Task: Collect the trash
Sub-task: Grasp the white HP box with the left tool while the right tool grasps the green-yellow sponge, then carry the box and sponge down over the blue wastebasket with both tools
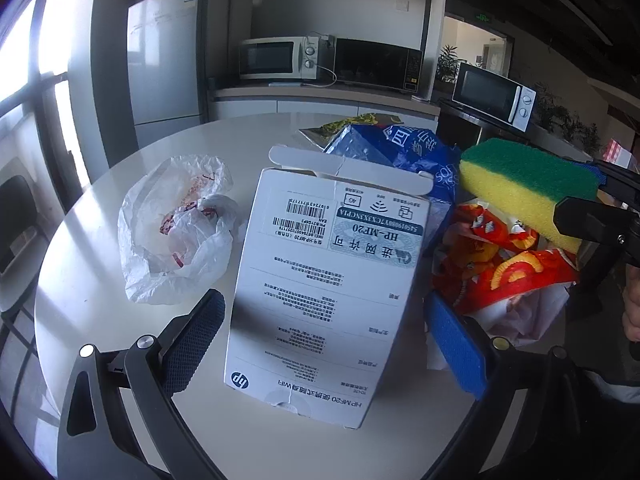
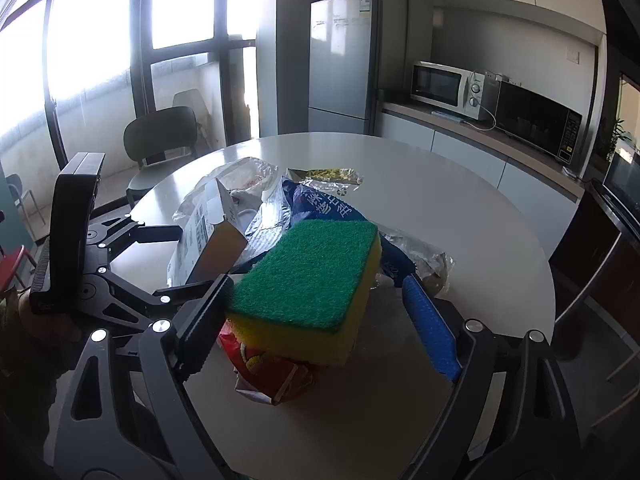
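Here, sponge (image 2: pixel 308 280) between right gripper (image 2: pixel 316 312) fingers, touching left finger only

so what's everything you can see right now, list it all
table: 1, white, round, under the trash
box: 1, white, upright mid-table, top flap open
plastic bag: 1, white, crumpled, beside box
blue bag: 1, blue, behind box
foil wrapper: 1, green-yellow, far edge of pile
red wrapper: 1, red, under sponge
sponge: 1, green over yellow, above red wrapper
microwaves: 3, two white, one black, on counters
fridge: 1, silver, near window
chair: 1, dark, beyond table
left hand-held gripper: 1, black, open around box
right hand-held gripper: 1, black, open around sponge
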`<state>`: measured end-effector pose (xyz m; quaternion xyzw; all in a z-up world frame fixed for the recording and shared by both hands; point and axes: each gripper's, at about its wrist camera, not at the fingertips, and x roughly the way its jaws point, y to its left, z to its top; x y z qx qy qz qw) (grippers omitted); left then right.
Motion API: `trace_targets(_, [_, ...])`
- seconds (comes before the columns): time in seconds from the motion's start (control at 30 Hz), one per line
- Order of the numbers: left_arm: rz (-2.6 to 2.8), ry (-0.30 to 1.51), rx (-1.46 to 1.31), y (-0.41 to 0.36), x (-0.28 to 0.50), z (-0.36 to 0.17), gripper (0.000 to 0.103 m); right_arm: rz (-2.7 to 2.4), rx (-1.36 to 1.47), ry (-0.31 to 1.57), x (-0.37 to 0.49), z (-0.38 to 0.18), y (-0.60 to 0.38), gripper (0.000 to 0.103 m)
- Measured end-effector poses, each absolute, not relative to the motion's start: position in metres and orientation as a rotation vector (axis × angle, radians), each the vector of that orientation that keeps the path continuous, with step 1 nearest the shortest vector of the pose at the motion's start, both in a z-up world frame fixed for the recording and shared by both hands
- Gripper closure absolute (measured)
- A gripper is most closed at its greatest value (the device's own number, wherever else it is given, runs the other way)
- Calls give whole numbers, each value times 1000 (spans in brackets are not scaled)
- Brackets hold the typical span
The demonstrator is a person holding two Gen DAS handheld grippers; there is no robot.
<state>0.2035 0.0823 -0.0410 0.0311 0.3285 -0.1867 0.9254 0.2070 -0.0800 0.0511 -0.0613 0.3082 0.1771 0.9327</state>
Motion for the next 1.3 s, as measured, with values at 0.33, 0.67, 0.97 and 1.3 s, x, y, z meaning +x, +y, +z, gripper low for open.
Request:
trace_targets(0.33, [-355, 686, 51, 80, 200, -43, 22, 373, -111, 584, 203, 55, -96, 52])
trace_targets(0.67, [-236, 643, -46, 84, 165, -24, 24, 403, -52, 521, 189, 63, -120, 54])
trace_targets(0.97, [-175, 612, -130, 70, 114, -9, 24, 478, -39, 523, 147, 65, -156, 54])
trace_targets(1.3, [-108, 657, -166, 54, 57, -14, 24, 558, -24, 581, 98, 56, -189, 54])
